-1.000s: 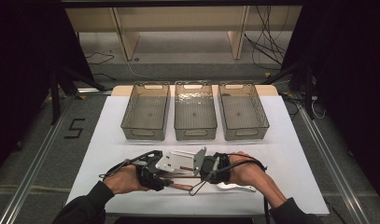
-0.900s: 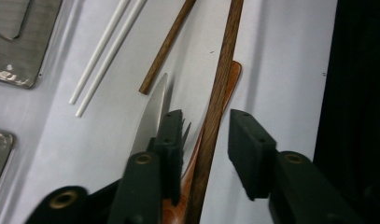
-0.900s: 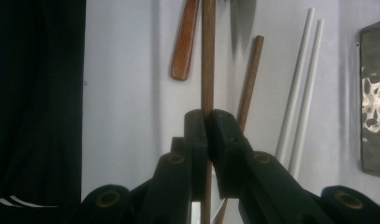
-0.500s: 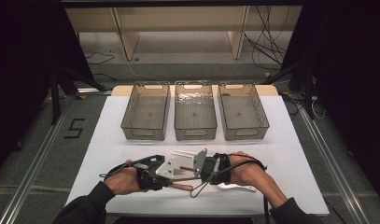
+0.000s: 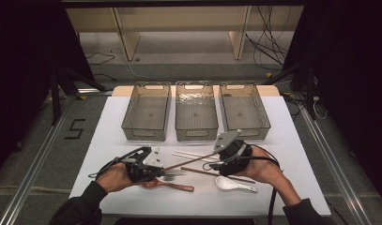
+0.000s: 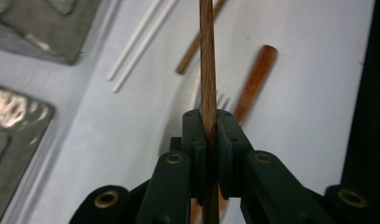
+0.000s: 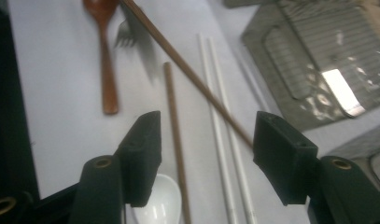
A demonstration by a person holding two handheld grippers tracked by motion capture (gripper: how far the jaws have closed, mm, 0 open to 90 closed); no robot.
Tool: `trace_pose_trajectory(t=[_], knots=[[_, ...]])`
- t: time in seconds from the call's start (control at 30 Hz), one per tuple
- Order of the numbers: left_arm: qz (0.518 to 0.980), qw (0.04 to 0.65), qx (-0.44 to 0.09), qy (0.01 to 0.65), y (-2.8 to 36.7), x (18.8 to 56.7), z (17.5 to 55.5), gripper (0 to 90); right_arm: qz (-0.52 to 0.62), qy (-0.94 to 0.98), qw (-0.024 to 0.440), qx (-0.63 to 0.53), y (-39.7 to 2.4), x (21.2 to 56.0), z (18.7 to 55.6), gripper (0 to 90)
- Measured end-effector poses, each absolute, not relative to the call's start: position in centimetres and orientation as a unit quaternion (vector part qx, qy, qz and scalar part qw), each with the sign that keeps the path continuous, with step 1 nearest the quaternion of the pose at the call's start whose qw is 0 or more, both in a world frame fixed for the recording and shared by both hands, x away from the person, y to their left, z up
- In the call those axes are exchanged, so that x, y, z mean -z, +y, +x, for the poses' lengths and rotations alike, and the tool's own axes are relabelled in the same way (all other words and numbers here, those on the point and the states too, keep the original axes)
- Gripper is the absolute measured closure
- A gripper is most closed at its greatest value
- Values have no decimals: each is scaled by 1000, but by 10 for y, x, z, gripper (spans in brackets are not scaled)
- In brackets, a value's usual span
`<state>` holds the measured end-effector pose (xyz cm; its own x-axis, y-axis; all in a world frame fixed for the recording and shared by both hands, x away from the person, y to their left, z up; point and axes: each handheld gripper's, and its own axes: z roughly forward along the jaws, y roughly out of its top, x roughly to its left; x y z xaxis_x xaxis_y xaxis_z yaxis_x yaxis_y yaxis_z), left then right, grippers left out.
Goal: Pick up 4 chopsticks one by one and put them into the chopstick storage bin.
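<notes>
On the white worktop [image 5: 109, 140] the person's left hand [image 5: 114, 177] lies low near the front edge, forearm coming in from the bottom left, and points the left gripper [image 5: 166, 168] toward the right. Its jaws are clamped on a brown wooden chopstick [image 5: 191, 162]; the left gripper view shows the stick [image 6: 207, 70] pinched between the two pads and running straight out ahead, above the worktop. In the high view the chopstick slants up to the right, its far end close to the right gripper [image 5: 217, 164].

The right hand [image 5: 259, 166] comes in from the bottom right, wrist bent inward, gripper pointing left. Its jaws have just been opening and now stand wide; in the right gripper view the chopstick [image 7: 187, 74] crosses the gap between them and ends just beside one pad, pressed by neither.

On the worktop below lie a second brown chopstick [image 7: 174, 140], a pair of white chopsticks [image 5: 193, 155], a fork [image 7: 124, 32], a wooden spoon [image 5: 167, 185] and a white ceramic spoon [image 5: 235, 184]. Three wire baskets [image 5: 196, 112] stand in a row behind.
</notes>
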<state>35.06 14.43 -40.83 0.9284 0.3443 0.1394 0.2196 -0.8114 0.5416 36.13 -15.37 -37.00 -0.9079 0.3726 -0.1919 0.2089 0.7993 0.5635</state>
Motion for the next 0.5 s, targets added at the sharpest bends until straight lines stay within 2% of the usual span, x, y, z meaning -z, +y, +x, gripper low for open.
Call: trace_pose_trajectory(t=[0.33,0.5], knots=[[921,291,-113,232,163,400,364,831,224,917,148,-296,-175,382,369,369],[895,314,-113,296,177,394,376,830,246,911,150,-294,-183,392,371,342]])
